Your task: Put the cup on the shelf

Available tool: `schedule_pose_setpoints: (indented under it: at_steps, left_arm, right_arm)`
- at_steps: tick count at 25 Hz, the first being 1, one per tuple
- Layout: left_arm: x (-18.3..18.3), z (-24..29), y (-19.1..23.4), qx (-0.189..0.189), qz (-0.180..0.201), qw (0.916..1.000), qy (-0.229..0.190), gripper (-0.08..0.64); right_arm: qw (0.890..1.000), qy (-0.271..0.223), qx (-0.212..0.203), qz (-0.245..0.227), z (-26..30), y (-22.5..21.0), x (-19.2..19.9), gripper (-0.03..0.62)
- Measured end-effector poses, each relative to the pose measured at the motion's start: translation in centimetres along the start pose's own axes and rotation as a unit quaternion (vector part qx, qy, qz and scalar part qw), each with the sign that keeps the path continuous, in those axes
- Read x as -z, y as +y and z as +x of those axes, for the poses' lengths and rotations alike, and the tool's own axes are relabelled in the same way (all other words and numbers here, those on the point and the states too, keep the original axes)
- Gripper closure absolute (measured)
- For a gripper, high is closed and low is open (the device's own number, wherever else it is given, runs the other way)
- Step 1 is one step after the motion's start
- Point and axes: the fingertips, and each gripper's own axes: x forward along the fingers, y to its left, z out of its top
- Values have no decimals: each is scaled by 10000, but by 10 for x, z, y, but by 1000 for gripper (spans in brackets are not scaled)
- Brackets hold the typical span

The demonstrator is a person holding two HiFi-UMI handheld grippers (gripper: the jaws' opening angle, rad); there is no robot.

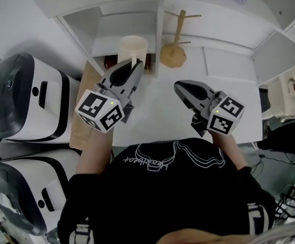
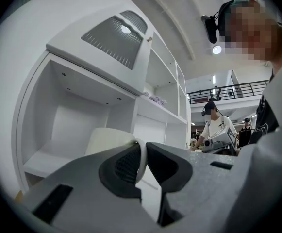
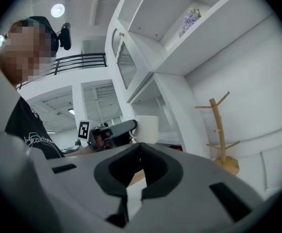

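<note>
Handle of the cream cup (image 1: 133,47) is pinched by the left gripper (image 1: 135,65), keeping it upright before the shelf (image 1: 106,24); the right gripper (image 1: 179,87) is closed, empty.

Matt cream cup (image 1: 133,47), perhaps plastic, wooden mug tree (image 1: 173,55), smooth white shelf (image 1: 111,25)

One cup (image 1: 133,47), one wooden rack (image 1: 173,55), seemingly two cookers (image 1: 28,98)

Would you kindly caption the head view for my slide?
The left tongs hold a cream cylindrical cup by its handle before the white shelf; the right tongs are shut, empty.
</note>
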Motion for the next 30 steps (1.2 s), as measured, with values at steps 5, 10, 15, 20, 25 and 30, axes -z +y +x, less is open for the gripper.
schedule_pose_setpoints:
  at_steps: [5,10,15,20,25,30]
  left_arm:
    - [0,18,20,122,28,9999,-70,522]
    - [5,34,39,222,1,9997,-94,522]
    - [9,44,53,328,-114,9992,-182,522]
    - [13,52,58,529,-94,9982,-264,522]
    - [19,56,68,585,-327,9973,-285,522]
    - [26,63,76,576,-399,9975,-127,522]
  right_arm:
    - [9997,-52,228,30,4,-10,1,586]
    - [9990,-43,432,111,8,-19,7,586]
    - [9979,-32,620,211,10,-28,13,586]
    - [9965,33,777,293,10,-34,23,586]
    - [9958,128,844,335,11,-32,33,586]
    - [9952,196,868,396,11,-33,40,586]
